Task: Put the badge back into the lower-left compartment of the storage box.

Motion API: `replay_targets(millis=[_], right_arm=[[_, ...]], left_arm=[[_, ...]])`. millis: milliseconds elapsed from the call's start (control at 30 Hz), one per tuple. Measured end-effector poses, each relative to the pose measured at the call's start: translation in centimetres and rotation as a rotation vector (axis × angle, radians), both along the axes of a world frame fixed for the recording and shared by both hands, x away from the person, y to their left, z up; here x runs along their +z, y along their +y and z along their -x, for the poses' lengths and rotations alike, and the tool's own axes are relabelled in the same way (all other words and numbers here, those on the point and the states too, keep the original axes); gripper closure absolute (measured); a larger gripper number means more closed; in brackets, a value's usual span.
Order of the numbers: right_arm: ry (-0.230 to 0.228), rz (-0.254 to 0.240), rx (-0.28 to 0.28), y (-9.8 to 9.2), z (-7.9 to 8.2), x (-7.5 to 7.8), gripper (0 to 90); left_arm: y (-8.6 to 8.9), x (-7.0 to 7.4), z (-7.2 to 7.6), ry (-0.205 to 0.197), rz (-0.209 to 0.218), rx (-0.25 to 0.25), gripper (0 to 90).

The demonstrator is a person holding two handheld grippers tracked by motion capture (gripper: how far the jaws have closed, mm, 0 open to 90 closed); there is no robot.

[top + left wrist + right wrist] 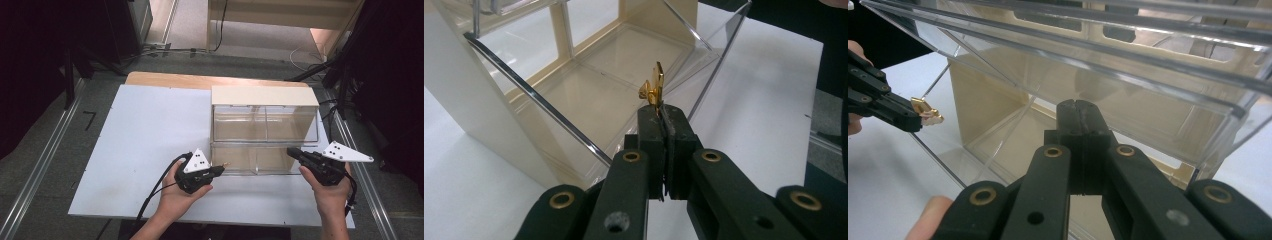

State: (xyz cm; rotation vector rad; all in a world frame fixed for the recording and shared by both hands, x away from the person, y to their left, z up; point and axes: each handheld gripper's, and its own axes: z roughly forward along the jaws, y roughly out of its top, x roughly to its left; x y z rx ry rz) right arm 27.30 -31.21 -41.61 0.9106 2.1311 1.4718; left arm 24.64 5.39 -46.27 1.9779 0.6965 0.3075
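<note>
The left gripper [663, 112] has its fingers pinching one small gold clip [653, 87], which sticks up past the tips. The clip is shiny folded metal with a flat tab, held over the near left corner of the lower bin [589, 95] of a clear box [264, 131]. The bin's tilted clear front wall stands between clip and bin floor. The right gripper [1079, 107] has its fingers pressed together on nothing, just at the bin's right front edge. The box has two stacked bins, each split in two by a divider, with cream side walls. It sits on a white surface [145, 145].
</note>
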Motion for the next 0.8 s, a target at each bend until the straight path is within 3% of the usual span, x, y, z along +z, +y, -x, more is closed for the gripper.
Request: replay_targets(millis=[200,333,500,800], right_arm=[[0.000,0.001,-0.001,0.0,0.0,0.0,88.5],[0.000,0.003,-0.001,0.0,0.0,0.0,88.4],[0.000,0.002,-0.002,0.0,0.0,-0.1,88.4],[0.001,0.005,-0.002,0.0,0.0,-0.1,88.4]], left_arm=[[0.1,-0.1,-0.1,0.000,0.005,0.014,86.9],[0.3,0.0,0.1,-0.002,0.023,-0.004,75.2],[0.6,0.2,0.1,-0.004,0.038,-0.024,71.1],[1.6,1.1,0.2,-0.018,0.083,-0.029,70.0]])
